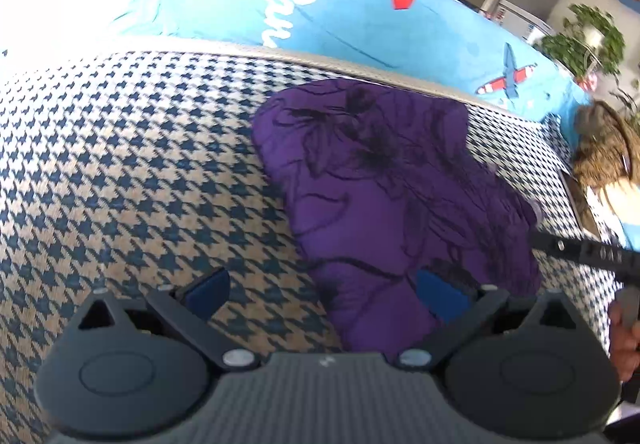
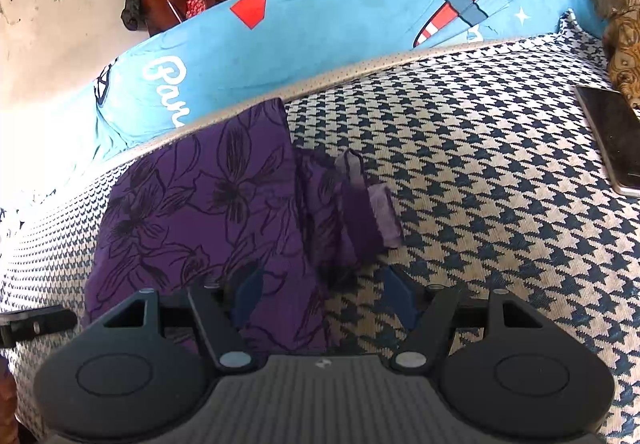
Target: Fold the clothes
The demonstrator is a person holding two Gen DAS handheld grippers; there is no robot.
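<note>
The purple floral garment (image 2: 208,212) lies folded on the houndstooth cover (image 2: 480,180), near the blue backrest (image 2: 340,16). Tidy the loose strip at its right edge before the next fold. Both units tilt downward: right gripper (image 2: 326,294) spread, apparently empty, straddling the garment's near edge; left gripper (image 1: 320,290) spread, holding nothing

Left wrist view is motion-blurred throughout. The purple garment (image 1: 400,184) has its near edge hidden behind the left gripper (image 1: 324,288) body. The right gripper (image 1: 580,250) is cut off by the right edge, only a black bar showing; hand (image 1: 624,336) mostly out of frame. In the right wrist view, phone (image 2: 612,136) clipped by the right edge, brown cloth (image 2: 620,16) too.
</note>
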